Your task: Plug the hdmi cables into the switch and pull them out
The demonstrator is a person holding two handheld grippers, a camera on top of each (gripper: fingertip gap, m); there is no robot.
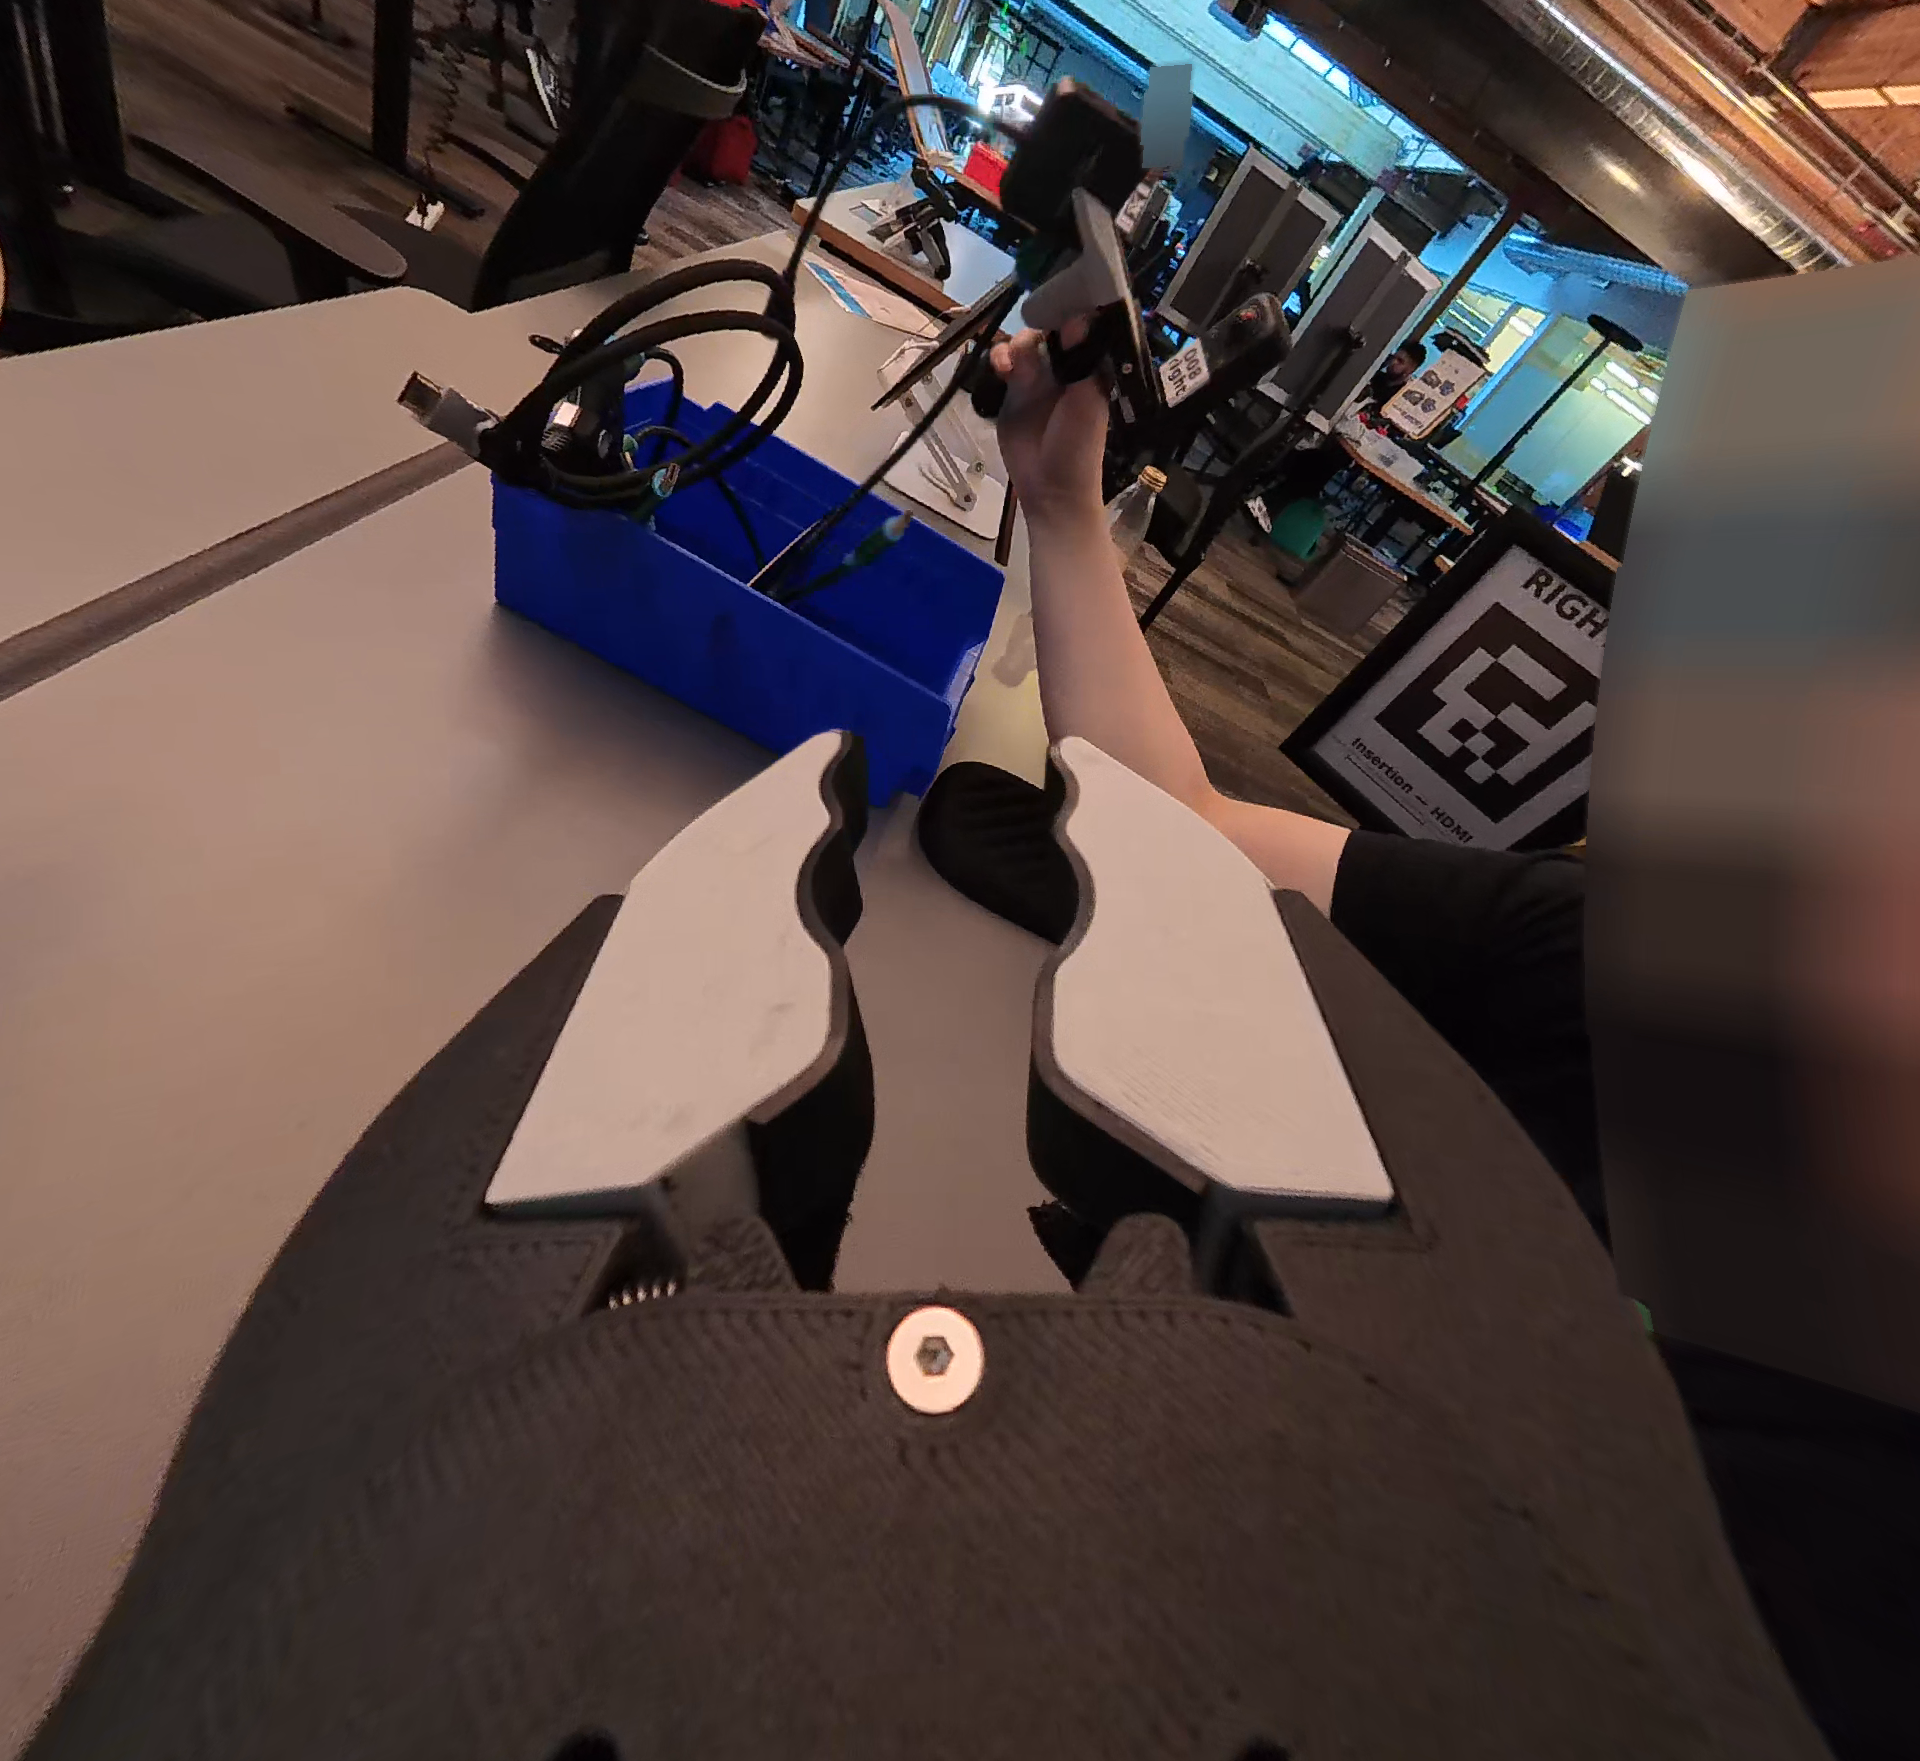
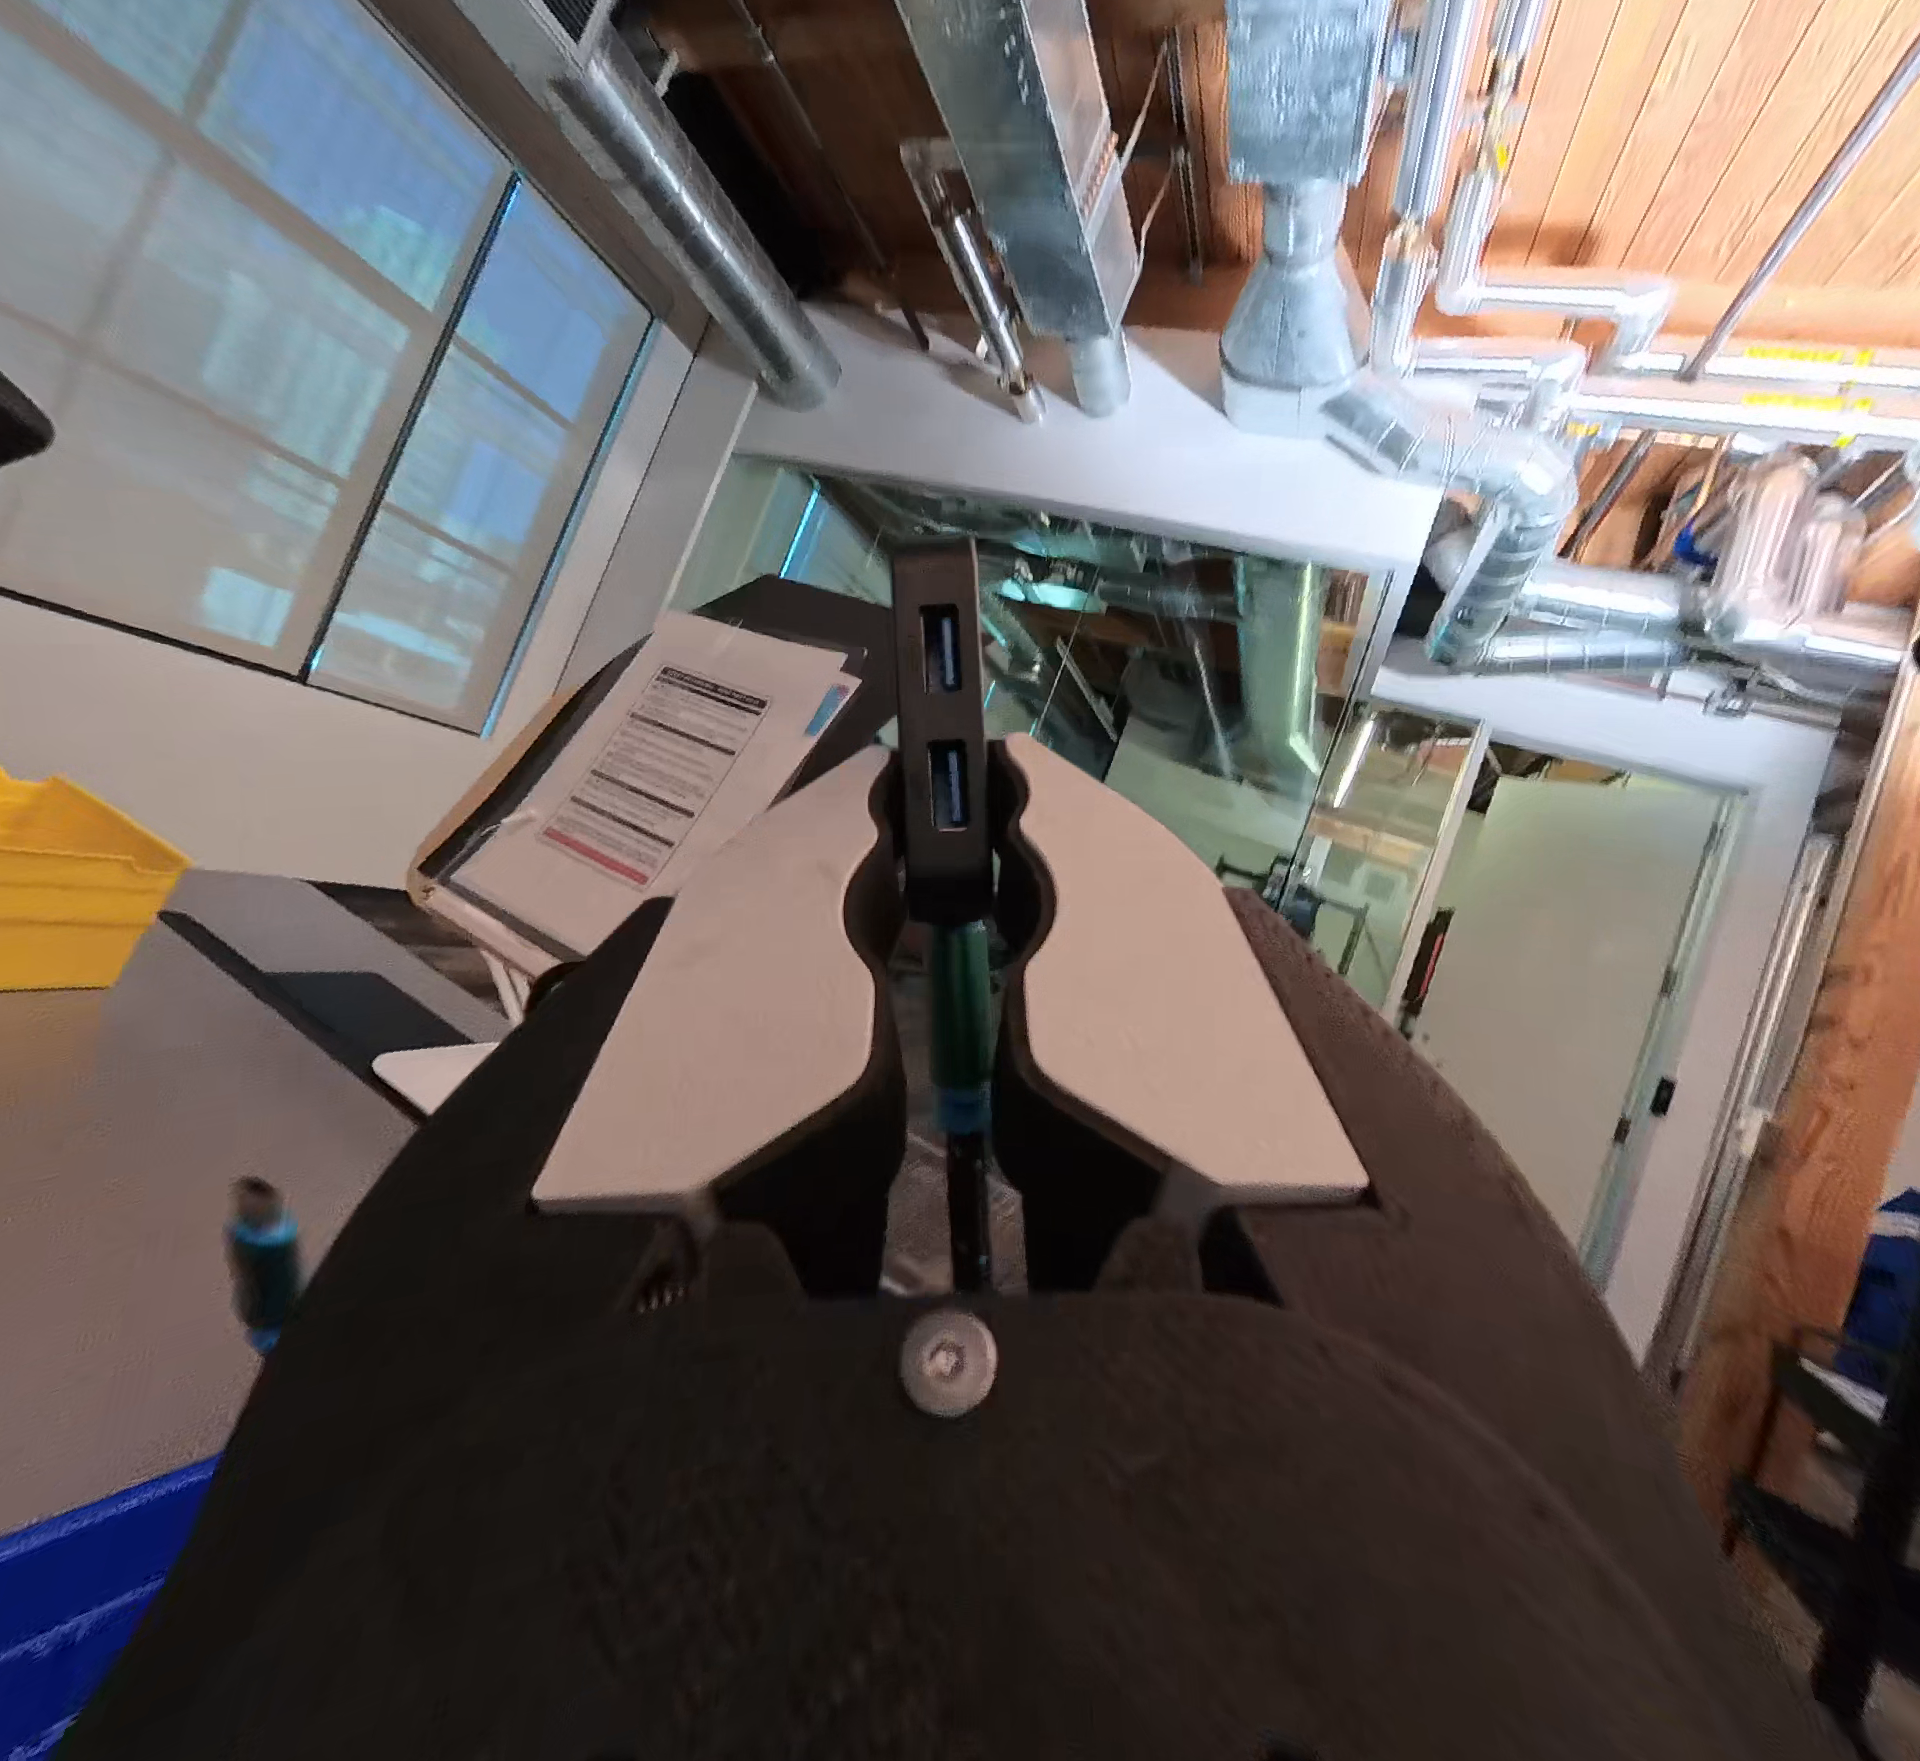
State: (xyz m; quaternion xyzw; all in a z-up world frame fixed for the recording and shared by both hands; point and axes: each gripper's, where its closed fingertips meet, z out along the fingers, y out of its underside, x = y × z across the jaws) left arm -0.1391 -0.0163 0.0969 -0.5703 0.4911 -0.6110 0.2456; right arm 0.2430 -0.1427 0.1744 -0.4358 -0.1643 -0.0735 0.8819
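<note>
While left gripper [image 1: 954, 776] fingers parted, empty: right gripper [image 2: 943, 781] fingers around switch [image 2: 940, 735].

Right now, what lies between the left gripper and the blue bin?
Left wrist view: only bare grey table between the open left gripper and the blue bin.

Bright daylight from windows [image 2: 260, 340]; fisheye-warped, motion-blurred edges

Switch [image 2: 938, 755]: lower end hidden between the right gripper's fingers [image 2: 764, 973].
Blue bin [image 1: 727, 610]: near corner behind the left gripper [image 1: 951, 776].
Yellow tray [image 2: 62, 890]: cut off at the edge.
</note>
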